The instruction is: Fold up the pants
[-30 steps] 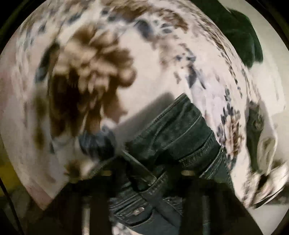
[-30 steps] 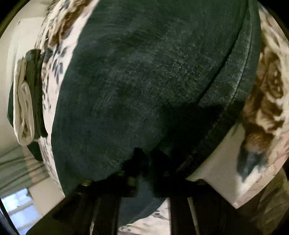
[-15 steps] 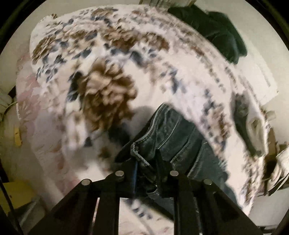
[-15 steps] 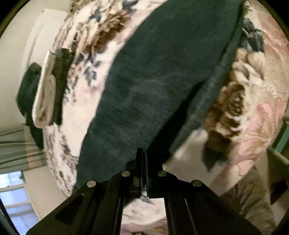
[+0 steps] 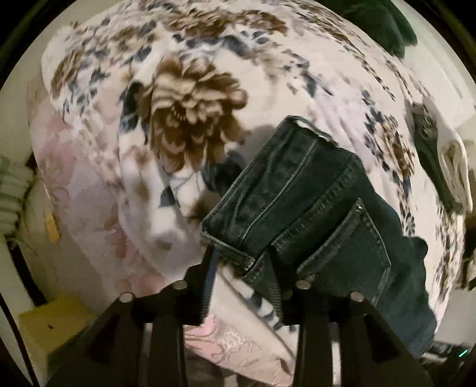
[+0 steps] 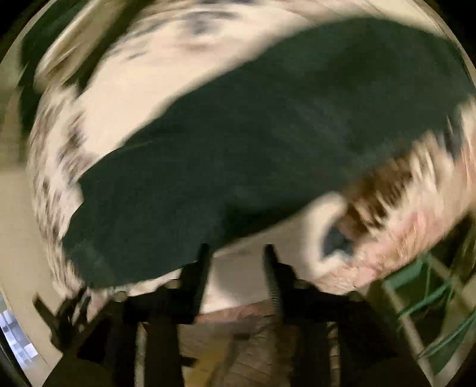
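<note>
Dark blue jeans (image 5: 312,205) lie on a floral blanket (image 5: 190,125), waistband and a back pocket toward me. In the left wrist view my left gripper (image 5: 242,268) is open, its fingers on either side of the waistband corner, nothing clamped. In the blurred right wrist view the jeans' leg (image 6: 253,131) stretches across the blanket. My right gripper (image 6: 236,265) is open and empty just at the leg's near edge.
A folded green and white garment (image 5: 443,166) lies at the bed's right edge, and a dark green garment (image 5: 383,26) at the far end. A pink quilt (image 5: 232,345) hangs below the blanket. A green rack (image 6: 425,300) stands to the right of the bed.
Both grippers were shut on the jeans and have opened, letting go. The jeans now lie flat on the blanket and both grippers have pulled back a little.
</note>
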The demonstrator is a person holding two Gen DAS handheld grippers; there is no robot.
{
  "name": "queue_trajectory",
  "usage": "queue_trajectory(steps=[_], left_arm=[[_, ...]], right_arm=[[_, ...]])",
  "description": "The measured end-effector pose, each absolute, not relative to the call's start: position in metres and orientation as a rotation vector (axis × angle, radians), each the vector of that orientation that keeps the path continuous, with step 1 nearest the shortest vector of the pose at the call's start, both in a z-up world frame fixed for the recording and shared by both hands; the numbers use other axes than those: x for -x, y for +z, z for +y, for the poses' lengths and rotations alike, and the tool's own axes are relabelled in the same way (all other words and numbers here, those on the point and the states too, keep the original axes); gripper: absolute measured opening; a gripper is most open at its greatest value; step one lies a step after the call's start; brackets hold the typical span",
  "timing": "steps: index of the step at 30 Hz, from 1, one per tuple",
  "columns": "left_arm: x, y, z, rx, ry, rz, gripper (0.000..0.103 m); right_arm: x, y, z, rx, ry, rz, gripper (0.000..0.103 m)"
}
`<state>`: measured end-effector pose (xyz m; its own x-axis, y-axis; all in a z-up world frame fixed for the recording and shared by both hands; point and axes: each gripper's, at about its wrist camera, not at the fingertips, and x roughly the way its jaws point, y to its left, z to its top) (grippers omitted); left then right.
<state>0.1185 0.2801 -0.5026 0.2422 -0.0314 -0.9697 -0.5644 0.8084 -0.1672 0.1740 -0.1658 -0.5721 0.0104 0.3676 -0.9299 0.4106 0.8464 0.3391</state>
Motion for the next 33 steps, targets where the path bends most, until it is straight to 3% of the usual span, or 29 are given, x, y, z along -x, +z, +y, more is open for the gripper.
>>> queue_trajectory(steps=[1,5,12,13,14,15,16,19,22,24,25,26,28,33], left_arm=[[-0.121,-0.497,0.279,0.543,0.387,1.286,0.040],[-0.126,-0.483,0.278,0.521,0.394,1.259,0.040],[-0.107,-0.494,0.287,0.517,0.449,1.316,0.040],[-0.104,-0.495,0.288,0.520,0.452,1.316,0.040],[-0.102,-0.497,0.290,0.517,0.462,1.321,0.040],[-0.102,-0.498,0.292,0.521,0.462,1.322,0.040],[-0.104,-0.499,0.296,0.537,0.454,1.315,0.040],[-0.116,-0.497,0.307,0.560,0.420,1.275,0.040],[-0.136,-0.498,0.317,0.588,0.357,1.245,0.040],[-0.152,-0.503,0.323,0.602,0.310,1.254,0.045],[-0.165,-0.509,0.327,0.631,0.253,1.265,0.053],[-0.173,-0.515,0.329,0.649,0.230,1.278,0.055],[-0.193,-0.529,0.329,0.692,0.141,1.311,0.056],[-0.218,-0.554,0.323,0.664,0.095,1.381,0.056]], right_arm=[[-0.185,-0.566,-0.154,-0.606,0.012,1.597,0.057],[-0.271,-0.557,-0.083,-0.546,0.275,1.600,0.057],[-0.377,-0.617,0.022,-0.286,0.399,1.810,0.057],[-0.379,-0.623,0.031,-0.213,0.408,1.830,0.052],[-0.379,-0.623,0.032,-0.176,0.396,1.828,0.024],[-0.379,-0.619,0.028,-0.204,0.392,1.817,0.024],[-0.382,-0.612,0.021,-0.236,0.368,1.787,0.009],[-0.391,-0.587,-0.025,-0.410,0.259,1.647,0.000],[-0.400,-0.585,-0.051,-0.612,0.342,1.653,0.001],[-0.403,-0.589,-0.047,-0.635,0.415,1.722,0.005],[-0.404,-0.589,-0.041,-0.574,0.439,1.749,0.016],[-0.405,-0.589,-0.034,-0.523,0.449,1.761,0.038],[-0.406,-0.595,-0.021,-0.433,0.463,1.800,0.063],[-0.397,-0.626,0.007,-0.280,0.496,1.919,0.063]])
